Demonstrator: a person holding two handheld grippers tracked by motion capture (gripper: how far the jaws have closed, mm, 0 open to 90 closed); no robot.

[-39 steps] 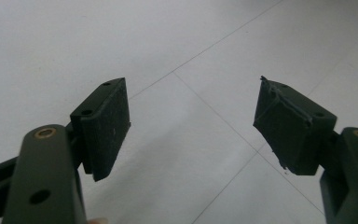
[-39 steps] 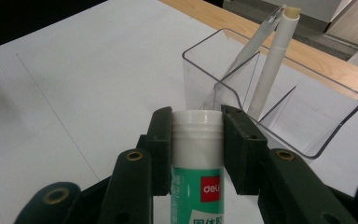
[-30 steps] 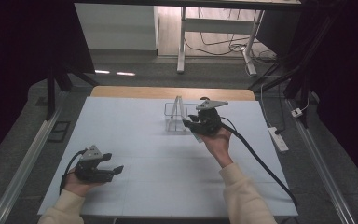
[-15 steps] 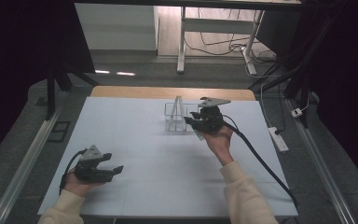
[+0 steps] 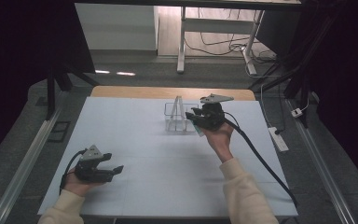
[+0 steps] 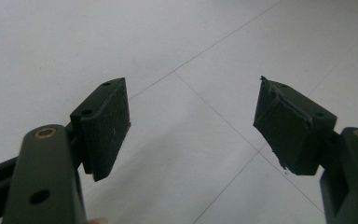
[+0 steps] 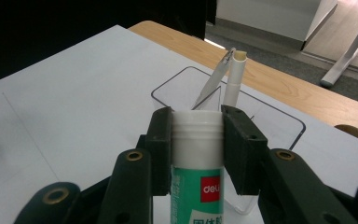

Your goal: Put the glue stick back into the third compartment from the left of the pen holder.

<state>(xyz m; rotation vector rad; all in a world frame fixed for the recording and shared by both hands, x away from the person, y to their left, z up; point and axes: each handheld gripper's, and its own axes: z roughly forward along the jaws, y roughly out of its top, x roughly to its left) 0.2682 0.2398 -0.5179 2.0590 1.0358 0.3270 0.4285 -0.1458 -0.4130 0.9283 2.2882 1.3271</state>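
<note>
My right gripper (image 7: 197,116) is shut on a glue stick (image 7: 196,140) with a white cap and a green label, the pads pressing on the cap from both sides. Just beyond it stands a clear plastic container (image 7: 279,114) holding a white pen (image 7: 235,79) and a second slim pen (image 7: 212,84), both leaning. In the high view the right gripper (image 5: 193,116) hovers right beside the container (image 5: 175,119) at the table's far middle. My left gripper (image 5: 114,170) rests low at the near left, jaws open over bare white table (image 6: 191,121).
A white sheet (image 5: 158,177) covers the table, with a wooden strip (image 5: 121,92) along its far edge. The right gripper's black cable (image 5: 261,158) trails off to the near right. A power strip (image 5: 278,139) lies on the floor to the right.
The right gripper with the glue stick has shifted slightly to the right beside the container. The left gripper has stayed where it was.
</note>
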